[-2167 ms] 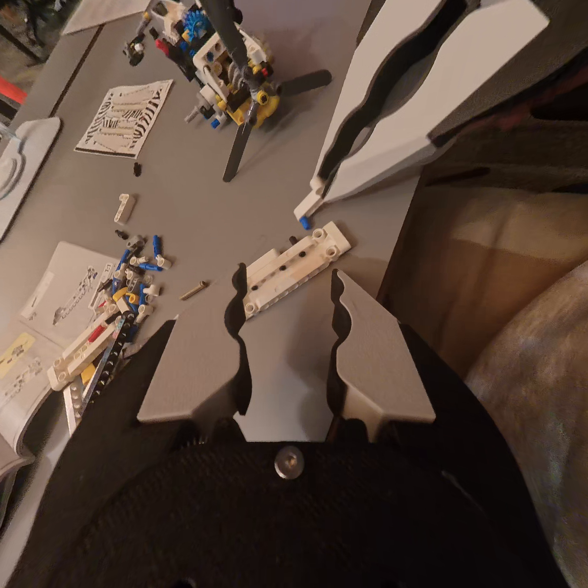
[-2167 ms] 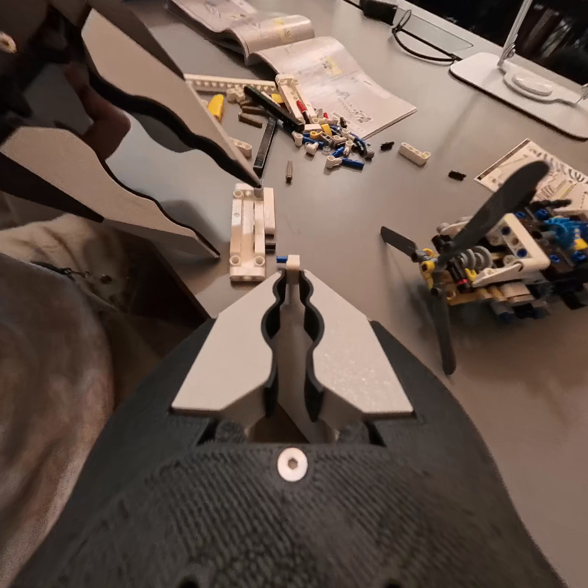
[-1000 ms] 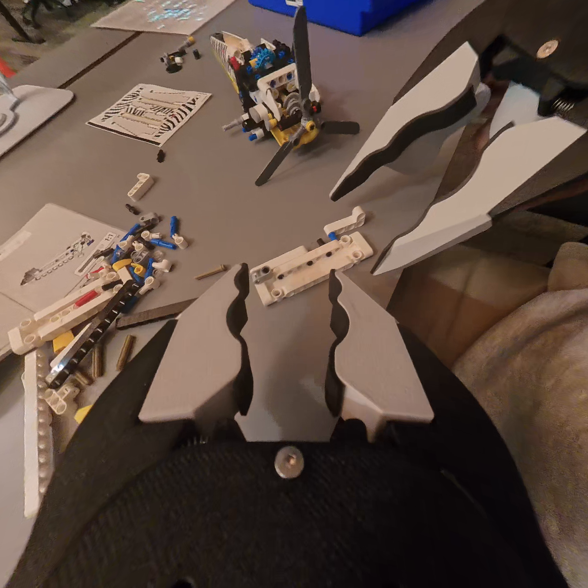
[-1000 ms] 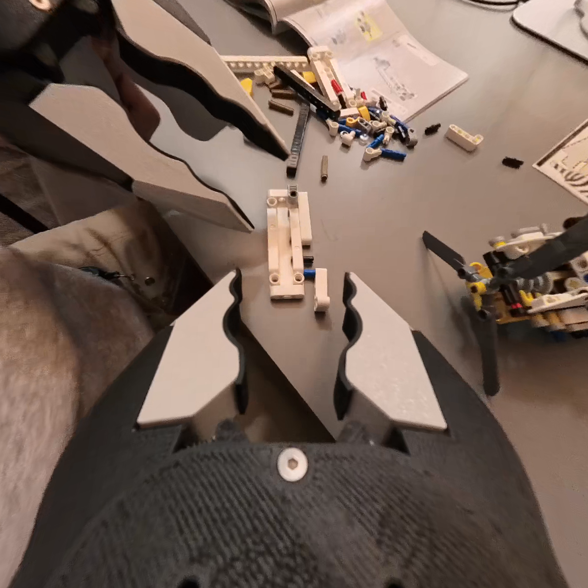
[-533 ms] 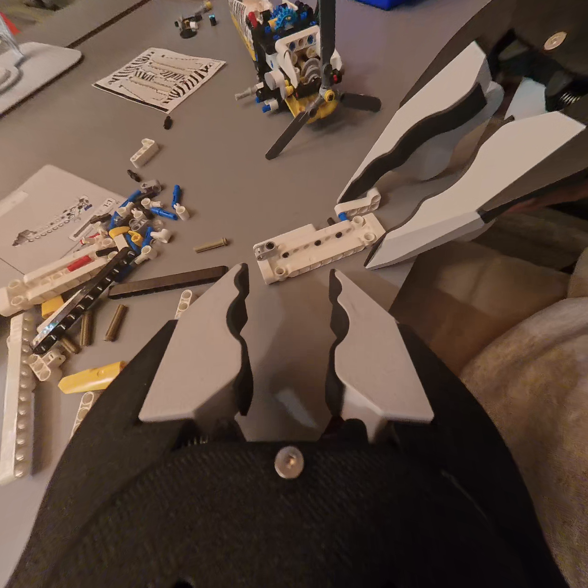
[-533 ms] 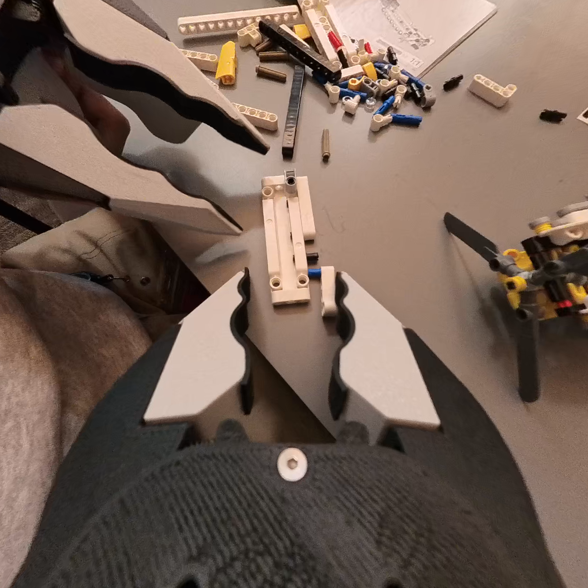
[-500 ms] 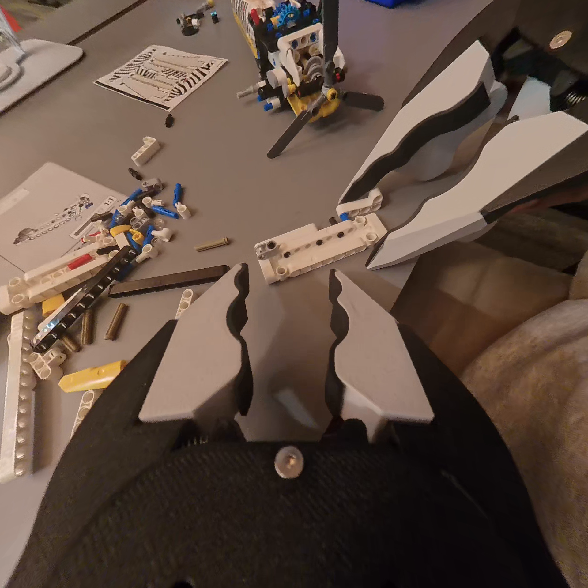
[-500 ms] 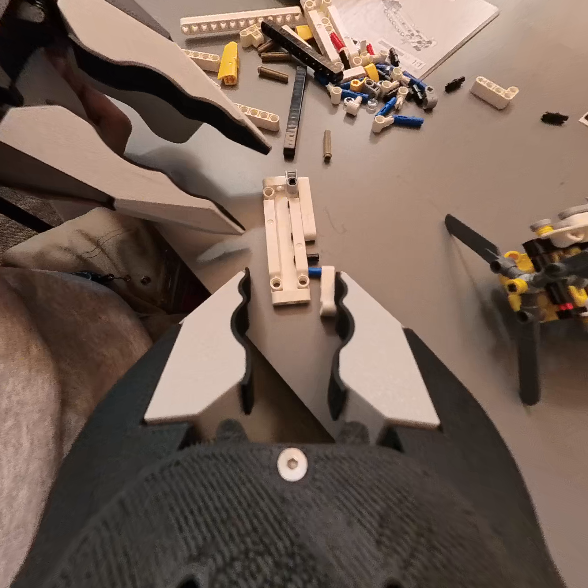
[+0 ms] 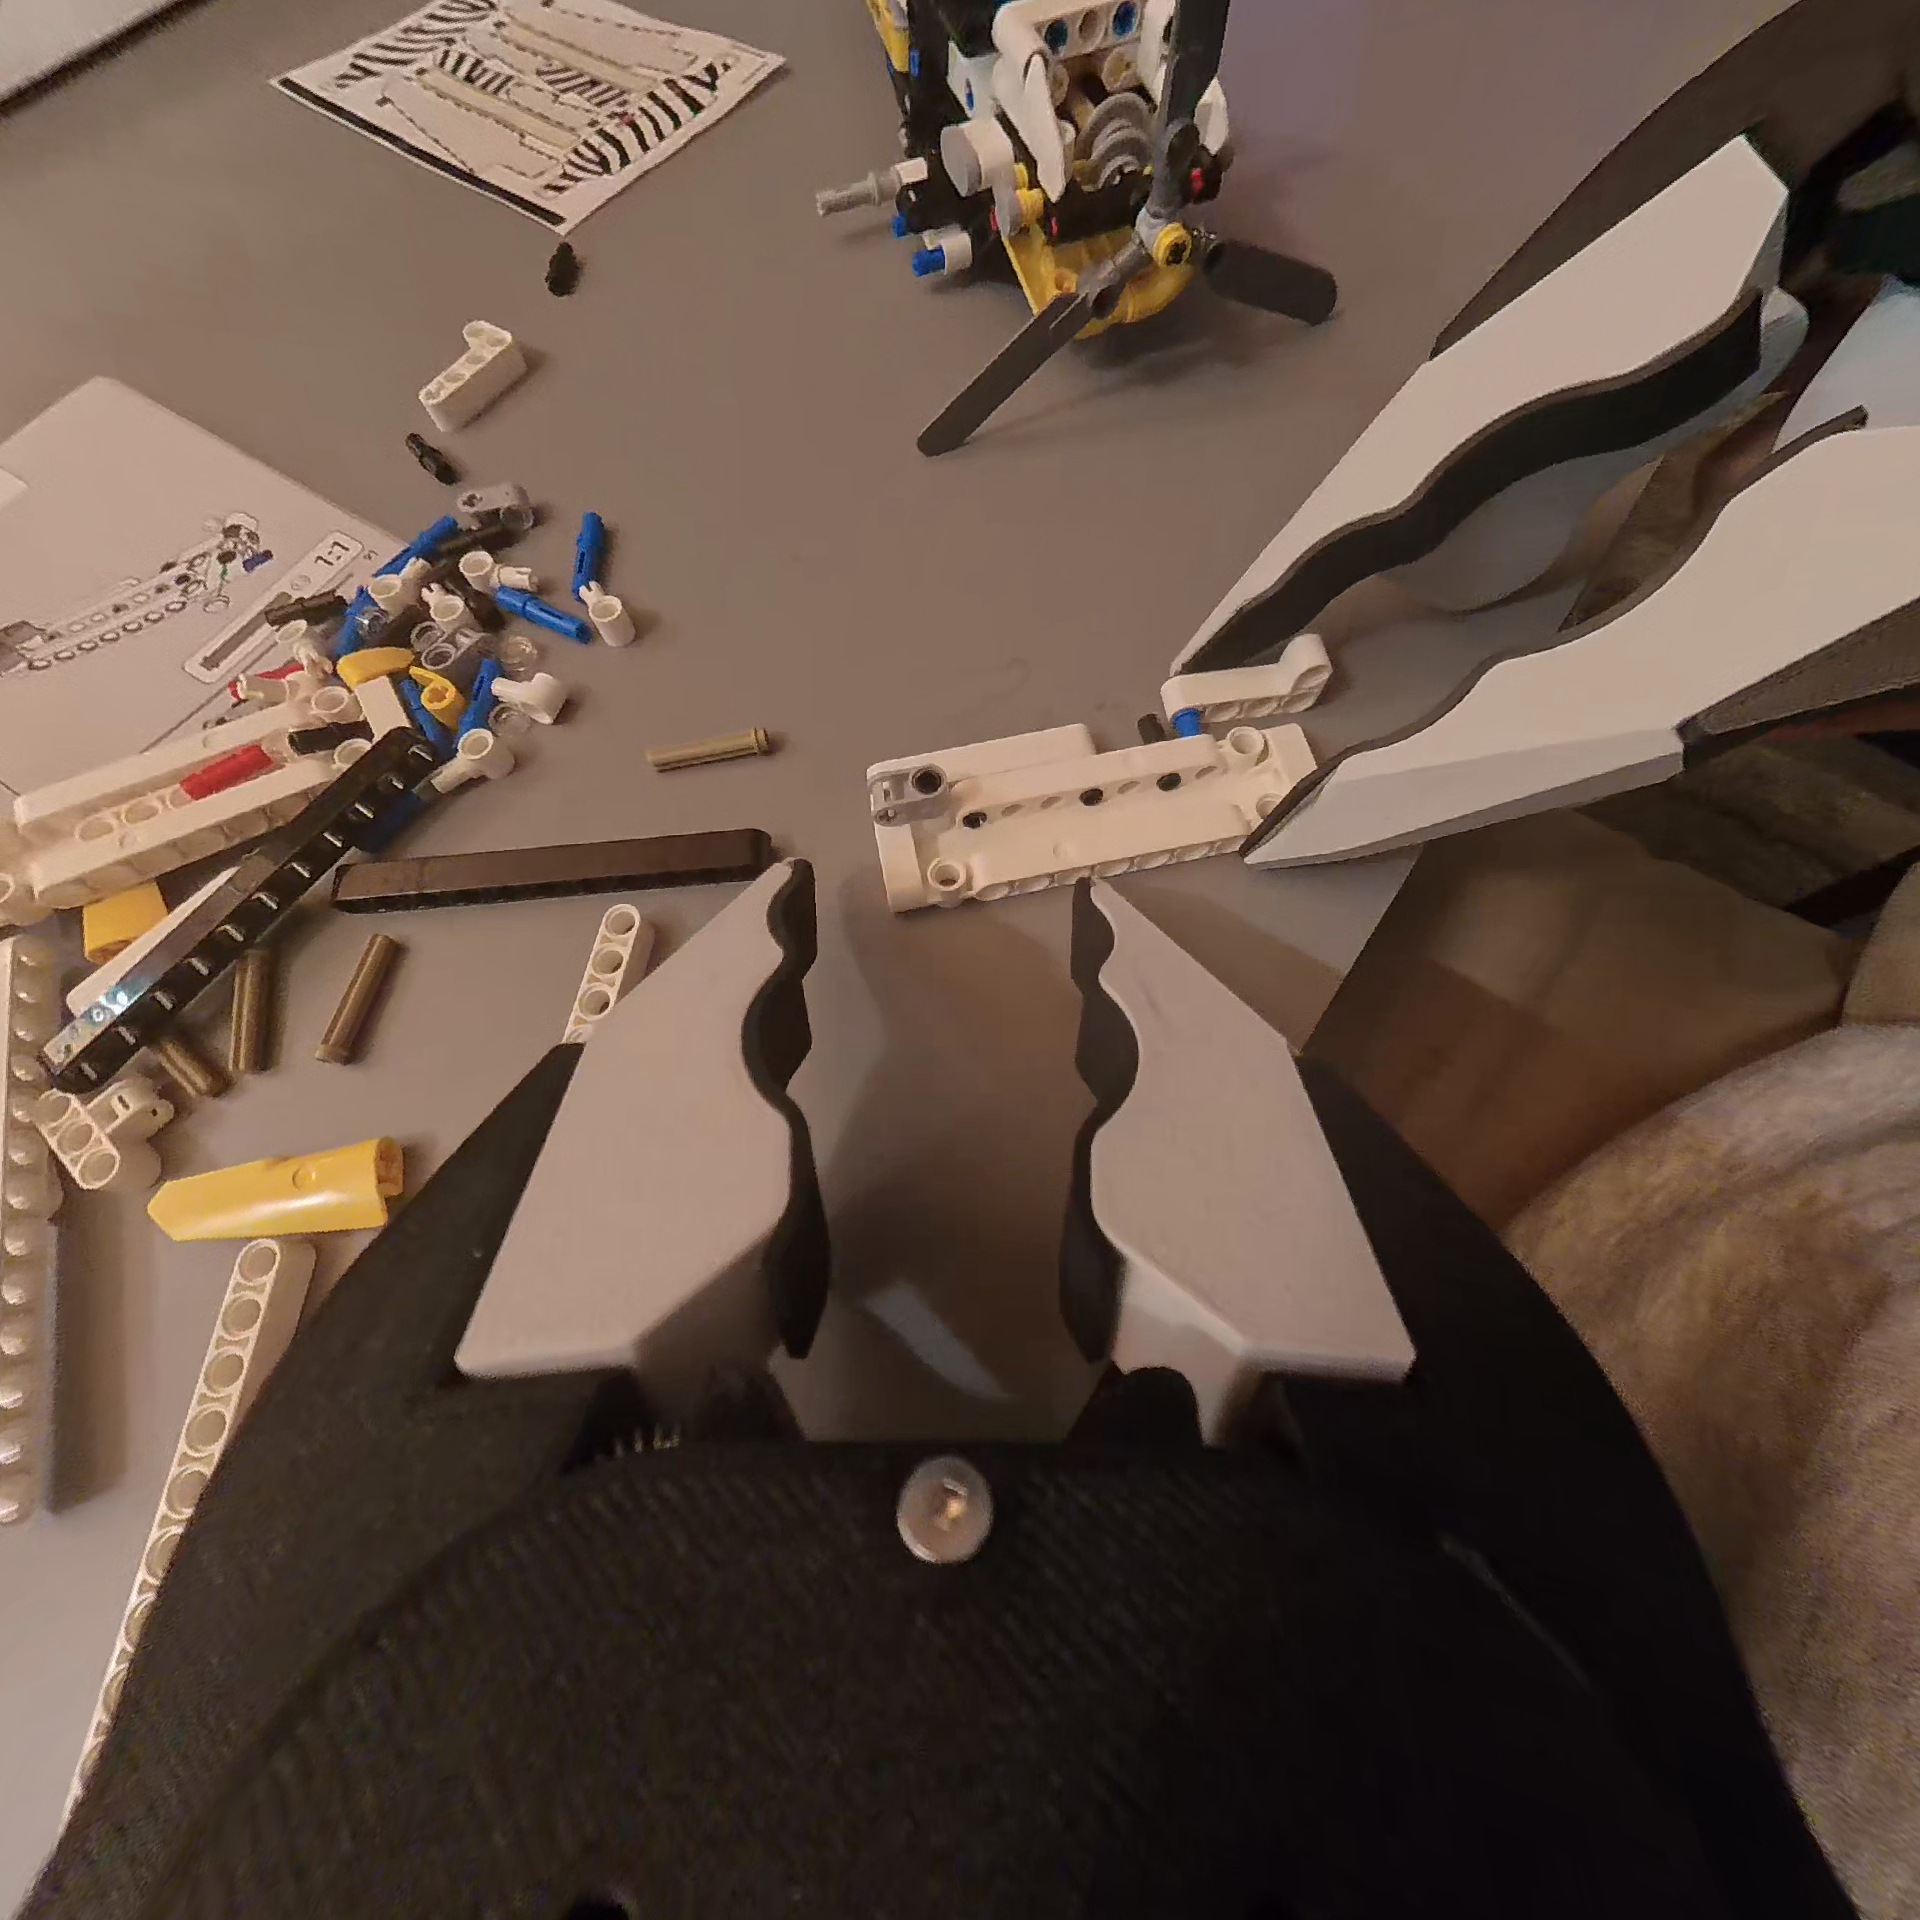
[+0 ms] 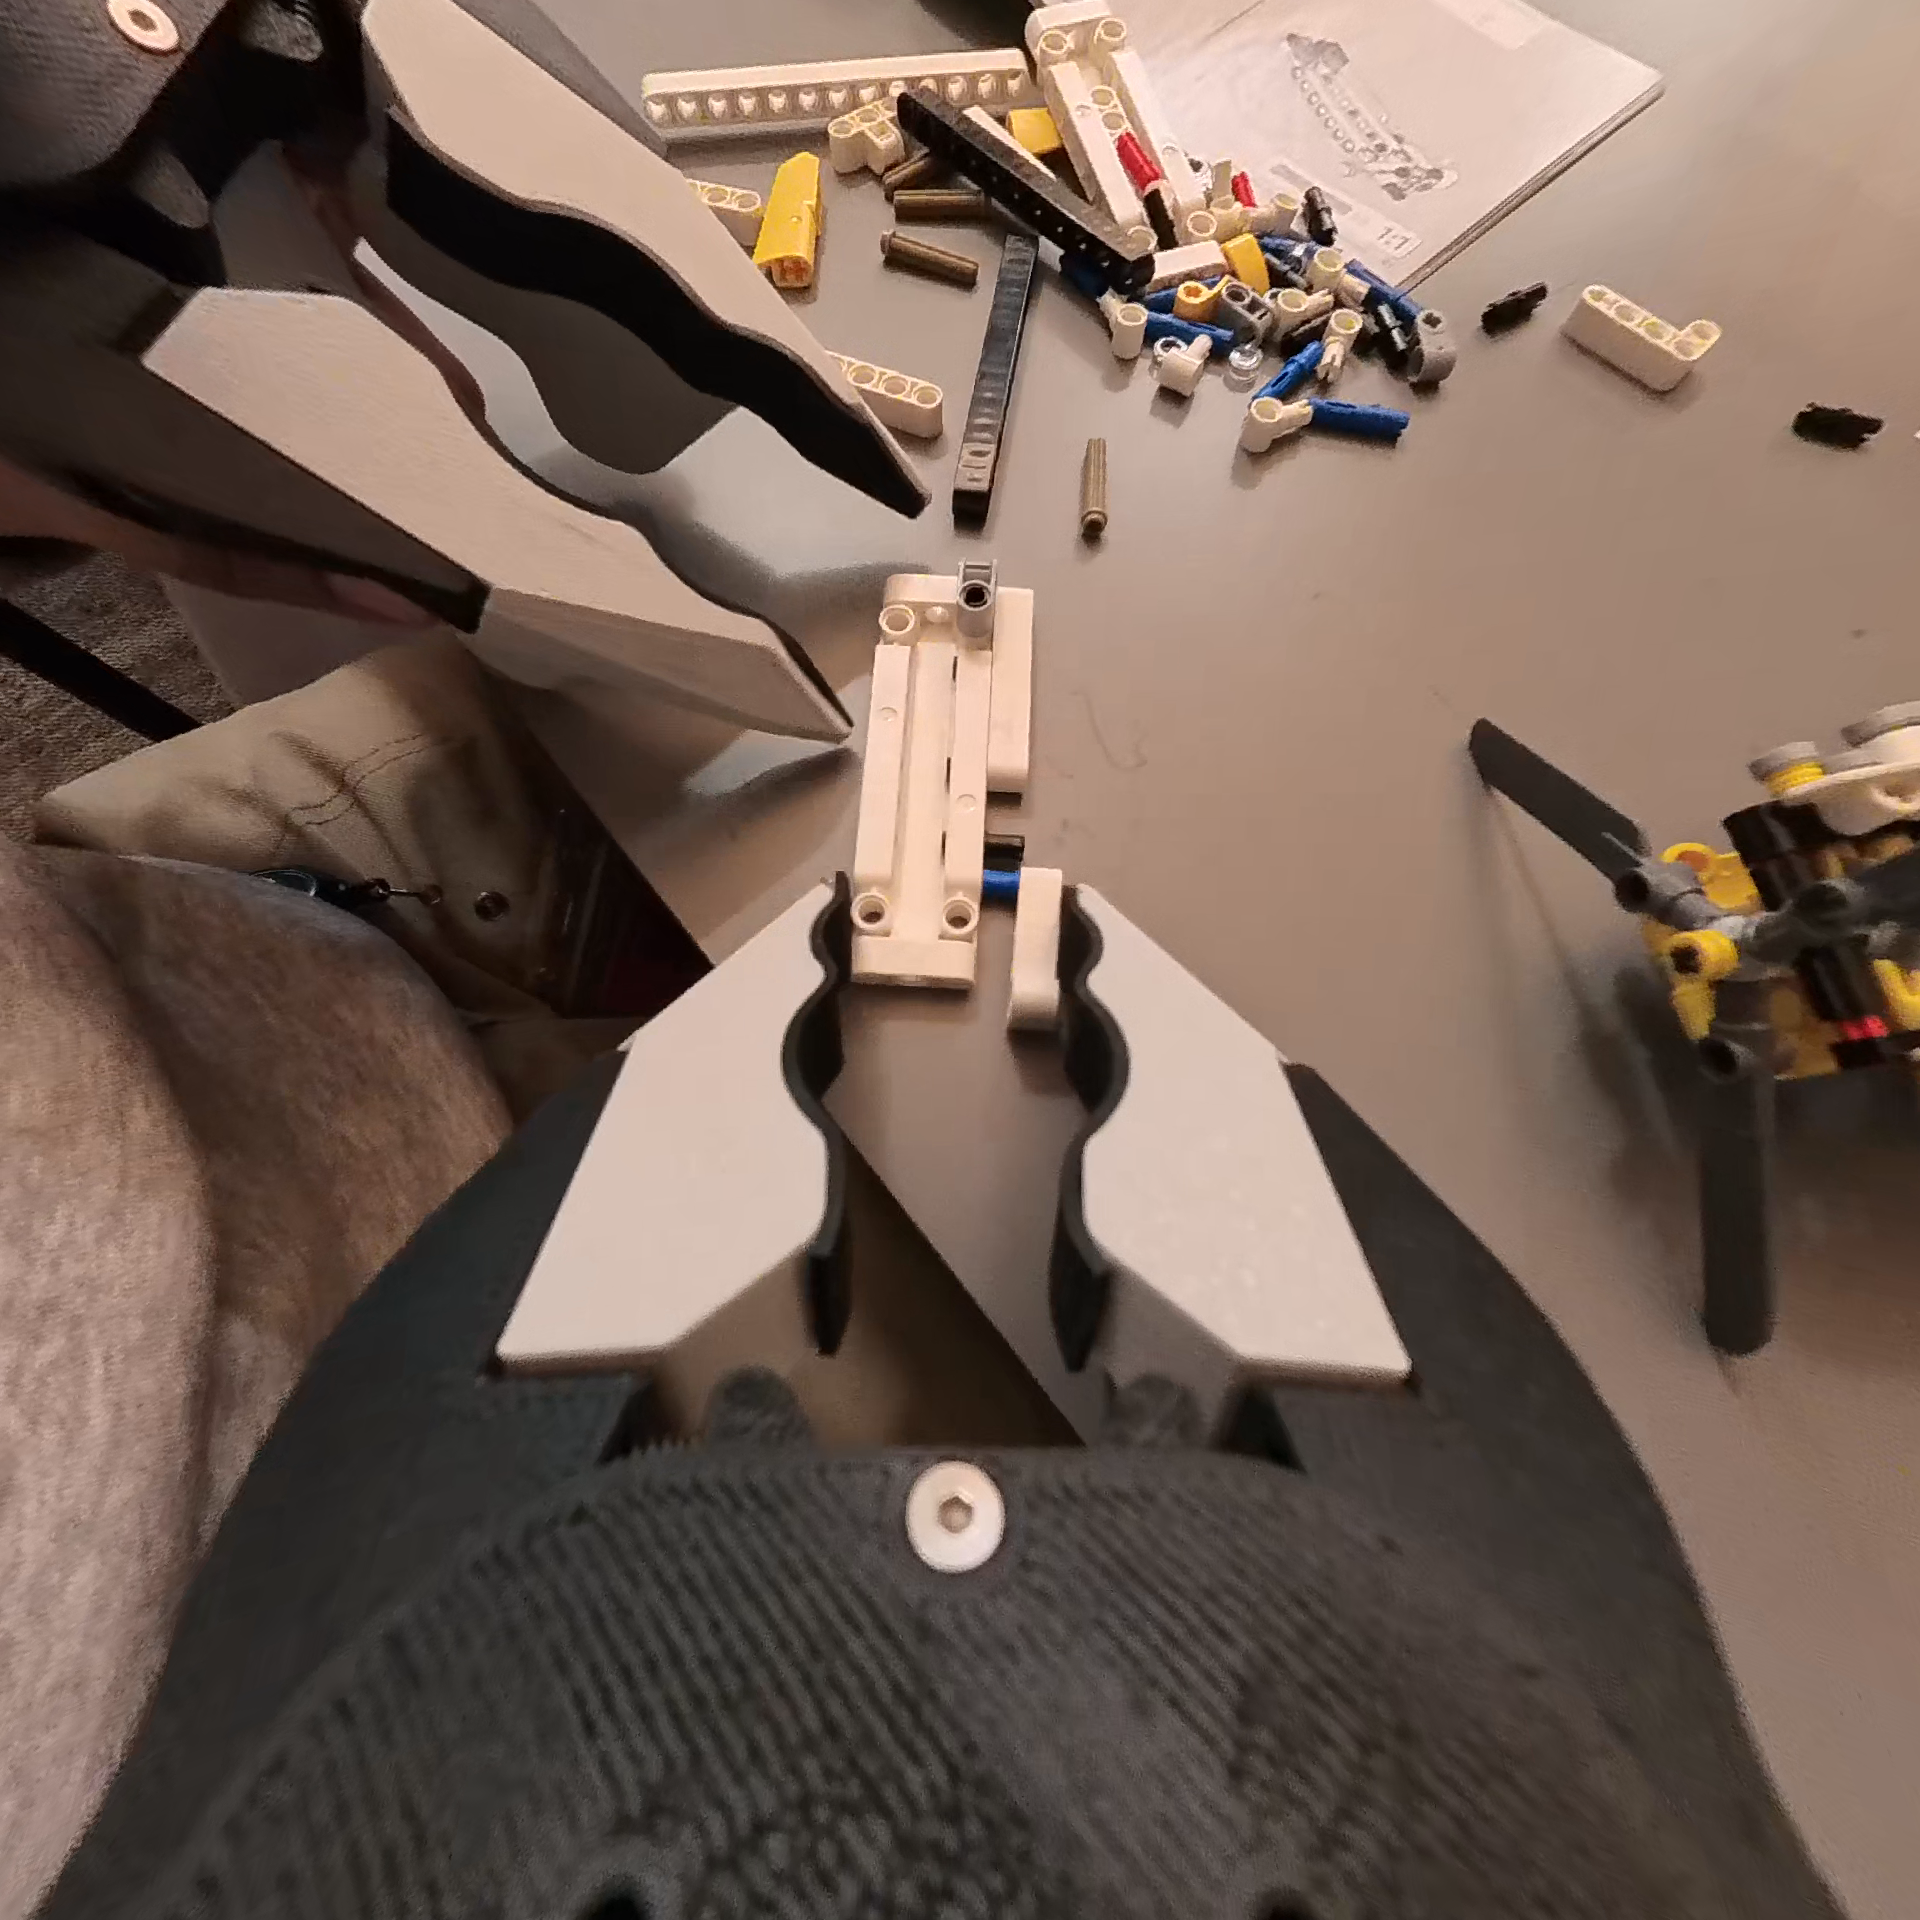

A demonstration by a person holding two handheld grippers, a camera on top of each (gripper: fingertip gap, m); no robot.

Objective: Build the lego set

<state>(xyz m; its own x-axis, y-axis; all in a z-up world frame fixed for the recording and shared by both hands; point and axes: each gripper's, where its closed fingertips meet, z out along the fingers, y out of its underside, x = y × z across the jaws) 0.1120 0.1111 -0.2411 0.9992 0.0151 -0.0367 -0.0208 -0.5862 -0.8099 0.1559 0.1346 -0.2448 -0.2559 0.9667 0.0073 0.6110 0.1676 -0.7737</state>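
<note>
Lying flat at the near edge of the grey desk (image 9: 790, 395), the white beam assembly (image 9: 1081, 810) is sitting between both grippers. The left gripper (image 9: 940, 899) is hovering just short of it, fingers spread and empty. The right gripper (image 10: 951, 899) is also gaping (a small white bent beam (image 10: 1036, 951) on a blue pin is resting against its inner finger). Loose pieces (image 9: 416, 665) and an instruction booklet (image 9: 125, 561) are crowding the desk's left side; the propeller model (image 9: 1081, 187) is standing toward the far edge, a striped sticker sheet (image 9: 530, 99) beside it.

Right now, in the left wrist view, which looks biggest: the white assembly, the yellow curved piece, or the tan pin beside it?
1. White assembly
2. Yellow curved piece, though it lies nearer the camera
3. Tan pin
</note>
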